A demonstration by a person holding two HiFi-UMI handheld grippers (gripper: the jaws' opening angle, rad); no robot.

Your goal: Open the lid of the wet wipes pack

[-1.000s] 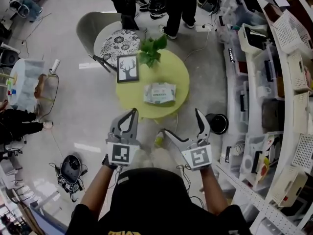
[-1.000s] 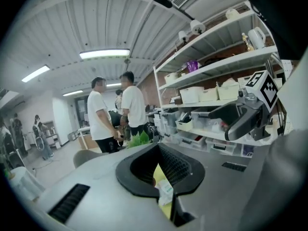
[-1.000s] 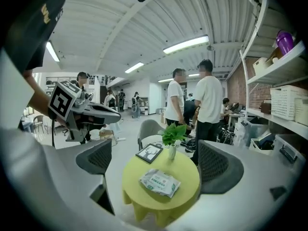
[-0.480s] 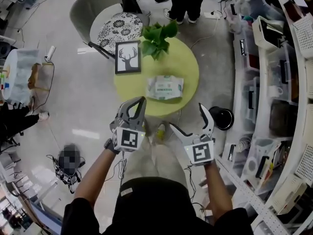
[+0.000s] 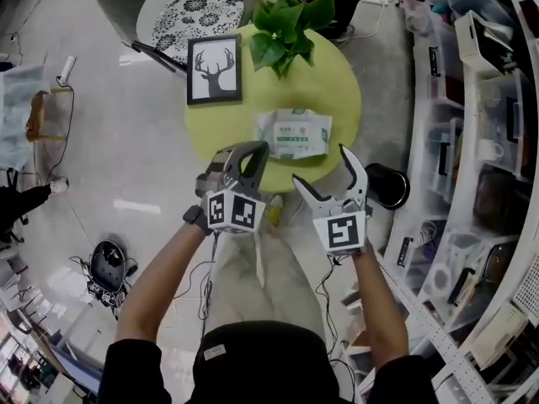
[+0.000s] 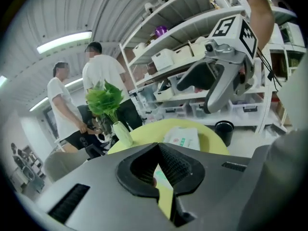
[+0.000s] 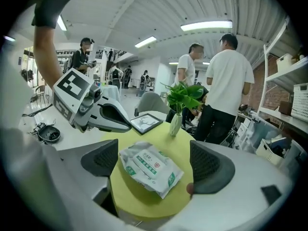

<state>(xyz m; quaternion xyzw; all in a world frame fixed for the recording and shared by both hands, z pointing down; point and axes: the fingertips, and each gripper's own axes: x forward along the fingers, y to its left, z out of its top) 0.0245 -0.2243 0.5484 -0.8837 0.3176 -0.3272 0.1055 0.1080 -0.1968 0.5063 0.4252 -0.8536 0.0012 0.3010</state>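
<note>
- The white-and-green soft plastic wet wipes pack [image 5: 292,135] is lying flat on the round lime-green counter [image 5: 337,91], toward the near edge. It's label side up, and the lid looks flat down.
- Left gripper [image 5: 259,148]: fingers clenched together, nothing in them. In the head view its tip overlaps the counter's near edge, just left of the pack.
- Right gripper [image 5: 321,165]: fingers spread wide, though they've just been closing a bit. Nothing's gripped; the pack only shows through the gap, further out on the counter and untouched.
- Also on the counter: a black-framed deer print [image 5: 214,68] at the left and a leafy green plant in a white vase [image 5: 286,32] at the far side, both apart from the pack.
</note>
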